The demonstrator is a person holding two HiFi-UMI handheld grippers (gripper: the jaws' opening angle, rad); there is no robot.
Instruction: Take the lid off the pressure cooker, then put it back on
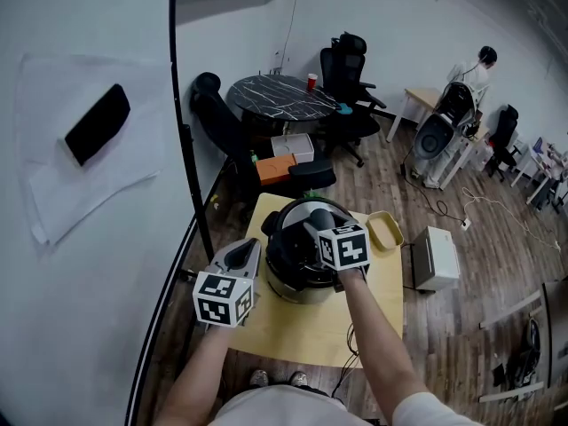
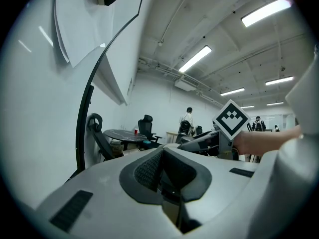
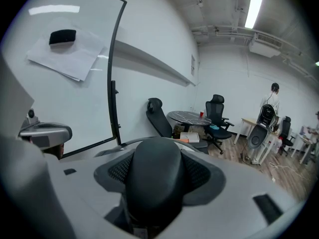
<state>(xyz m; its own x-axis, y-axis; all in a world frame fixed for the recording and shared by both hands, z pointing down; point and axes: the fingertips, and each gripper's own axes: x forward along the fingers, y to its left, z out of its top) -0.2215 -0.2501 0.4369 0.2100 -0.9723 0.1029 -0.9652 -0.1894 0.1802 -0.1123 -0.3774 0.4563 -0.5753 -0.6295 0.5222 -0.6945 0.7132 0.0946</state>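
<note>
The left gripper [image 1: 247,254] hangs just left of the pressure cooker [image 1: 297,282], its jaws pressed together with nothing between them. The right gripper [image 1: 312,235] is over the cooker, jaws clamped on the dark rounded lid handle [image 3: 152,176]. The lid [image 1: 286,229] appears seated on the pot, which stands on a yellow tabletop [image 1: 359,322]. A yellow tray [image 1: 384,231] lies to the cooker's right. Beyond stand a round dark marble table [image 1: 282,96] bearing a red cup [image 1: 311,81], and a black office chair [image 1: 351,78].
</note>
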